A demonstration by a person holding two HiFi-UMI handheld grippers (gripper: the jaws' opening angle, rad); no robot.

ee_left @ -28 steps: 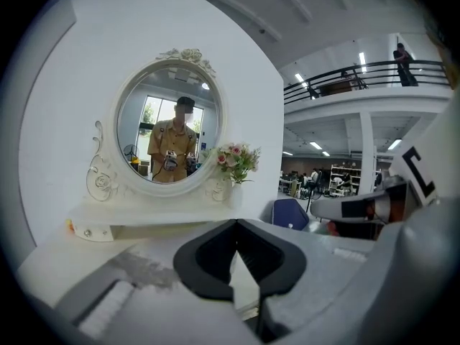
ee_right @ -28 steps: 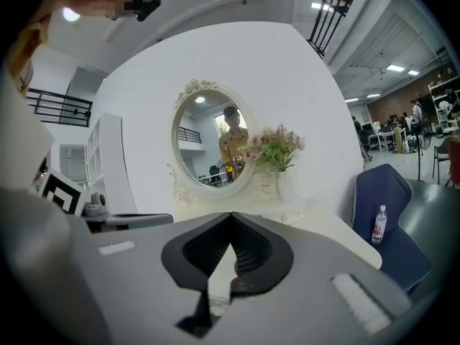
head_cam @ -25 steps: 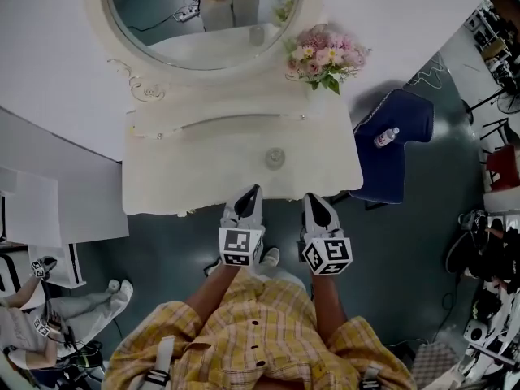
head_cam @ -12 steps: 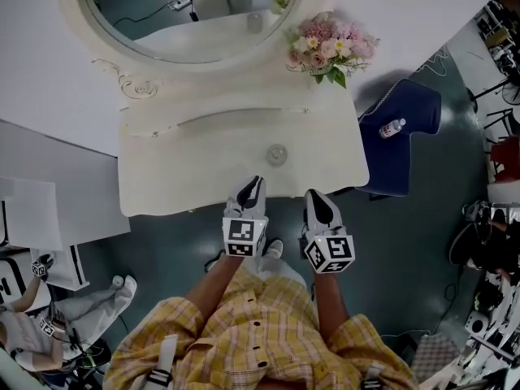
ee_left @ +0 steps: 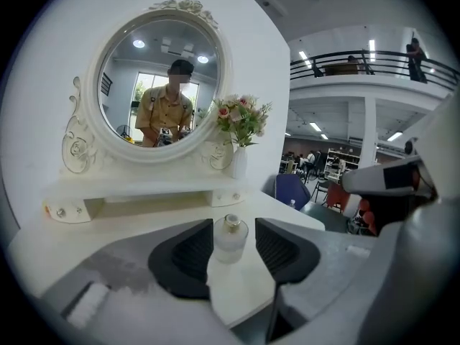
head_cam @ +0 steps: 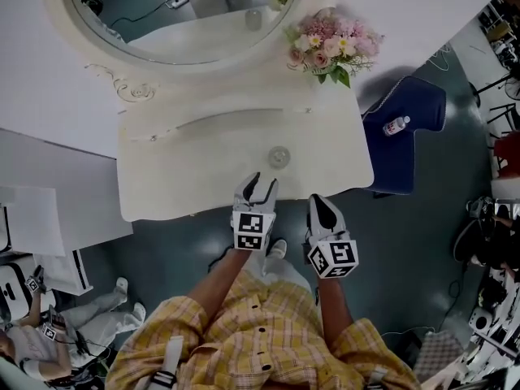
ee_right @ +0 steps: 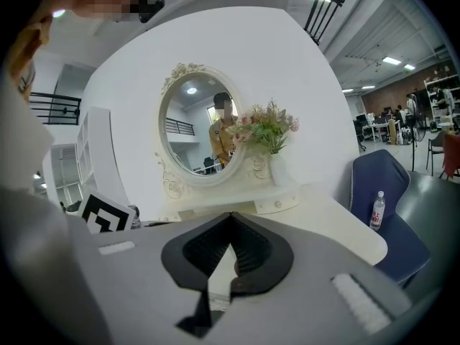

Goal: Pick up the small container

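The small container (head_cam: pixel 279 156), a squat frosted glass jar with a metal neck, stands near the front middle of the cream dressing table (head_cam: pixel 195 173). My left gripper (head_cam: pixel 260 184) sits at the table's front edge, just short of the jar. Its jaws have just been opening and stand apart. In the left gripper view the jar (ee_left: pixel 231 237) shows ahead in the gap of the left gripper (ee_left: pixel 233 225), and neither pad touches it. My right gripper (head_cam: pixel 322 205) hangs off the table's front edge, shut and empty, and its tips meet in the right gripper (ee_right: pixel 231 215) view.
An oval mirror (head_cam: pixel 187 6) rises at the table's back, with a vase of pink flowers (head_cam: pixel 329 47) at its right. A blue chair (head_cam: pixel 406 136) carrying a water bottle (head_cam: pixel 396 126) stands to the right of the table. Another person (head_cam: pixel 32 331) sits at the lower left.
My left gripper has moved forward to the table's front edge and its jaws have gone from shut to open. The right gripper has barely moved.
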